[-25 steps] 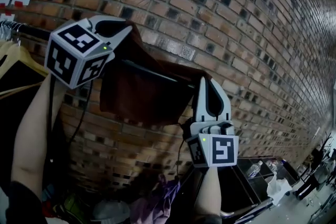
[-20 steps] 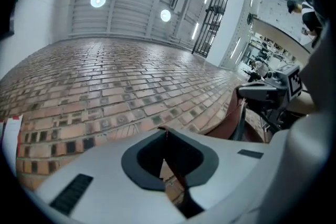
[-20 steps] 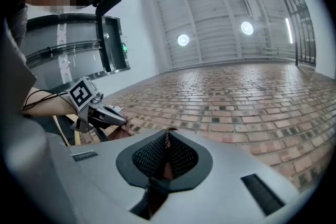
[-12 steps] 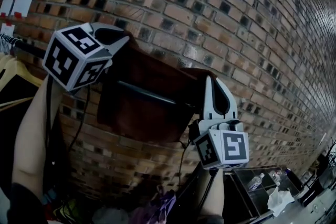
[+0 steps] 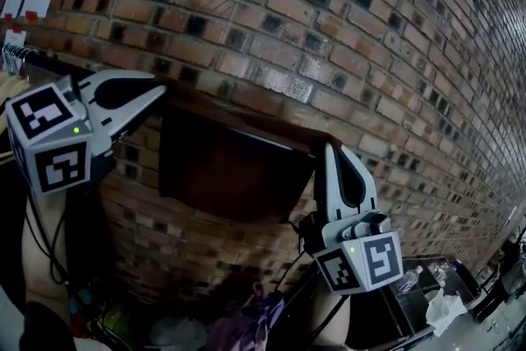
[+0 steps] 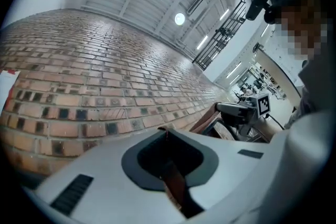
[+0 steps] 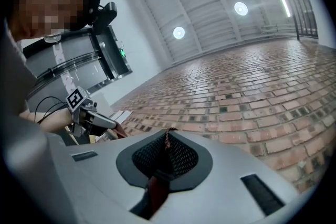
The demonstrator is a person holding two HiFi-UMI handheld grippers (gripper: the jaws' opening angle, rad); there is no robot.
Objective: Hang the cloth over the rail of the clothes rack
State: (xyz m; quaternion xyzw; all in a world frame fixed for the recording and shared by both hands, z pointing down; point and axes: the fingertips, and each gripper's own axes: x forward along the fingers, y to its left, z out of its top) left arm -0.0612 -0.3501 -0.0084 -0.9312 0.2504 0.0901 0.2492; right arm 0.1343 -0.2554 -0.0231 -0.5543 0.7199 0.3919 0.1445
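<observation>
Head view: brown cloth pulled flat between two closed grippers, in front of a brick wall.

At far left a bare stretch of the rail [image 5: 49, 62] shows. The left gripper [image 5: 158, 88] has swung out toward the left edge and sits lower than a second ago. Its jaws are pressed together on the cloth's upper left corner, and the left gripper view shows a brown strip pinched between them. The cloth [image 5: 230, 168] was bunched and sagging a second ago, with the rail crossing its front. It now hangs as a flat panel close to the brick wall [image 5: 345, 20], its top edge stretched taut between the two tools. Whether it lies over the rail cannot be told. The right gripper [image 5: 337, 152] sits slightly lower than before, its jaws likewise closed on the upper right corner.
</observation>
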